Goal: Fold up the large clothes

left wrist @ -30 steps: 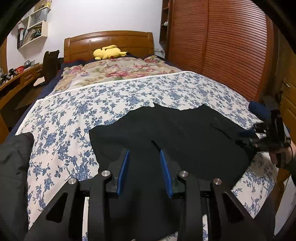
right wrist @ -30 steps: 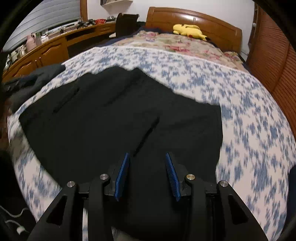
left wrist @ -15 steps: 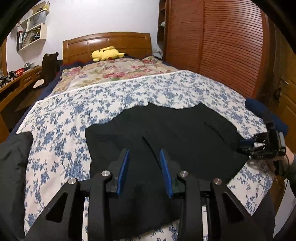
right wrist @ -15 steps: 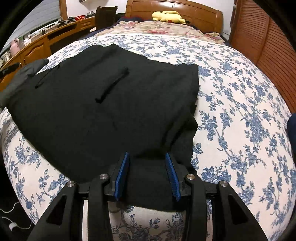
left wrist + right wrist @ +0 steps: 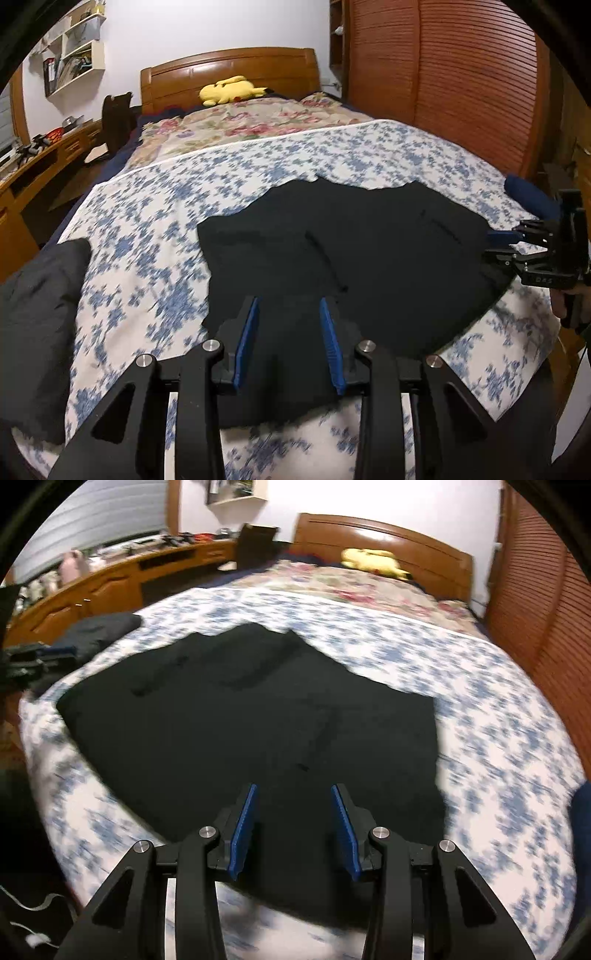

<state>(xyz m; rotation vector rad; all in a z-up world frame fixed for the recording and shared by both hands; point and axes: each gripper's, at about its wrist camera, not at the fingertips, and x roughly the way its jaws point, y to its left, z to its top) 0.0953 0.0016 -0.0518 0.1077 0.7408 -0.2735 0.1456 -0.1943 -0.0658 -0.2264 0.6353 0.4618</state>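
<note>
- The left gripper has its blue pads parted, a clear gap between them, nothing clamped; the black garment shows beneath.
- The right gripper likewise stands parted and empty above the garment's near edge.
- The black garment lies spread flat on the blue-flowered bedspread, at the foot of the bed.

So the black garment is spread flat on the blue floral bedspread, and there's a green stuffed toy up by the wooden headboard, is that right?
Not quite: the stuffed toy is yellow, not green, as the left wrist view shows. The rest holds: the black garment lies spread on the blue floral bedspread, and the toy sits by the wooden headboard.
</note>
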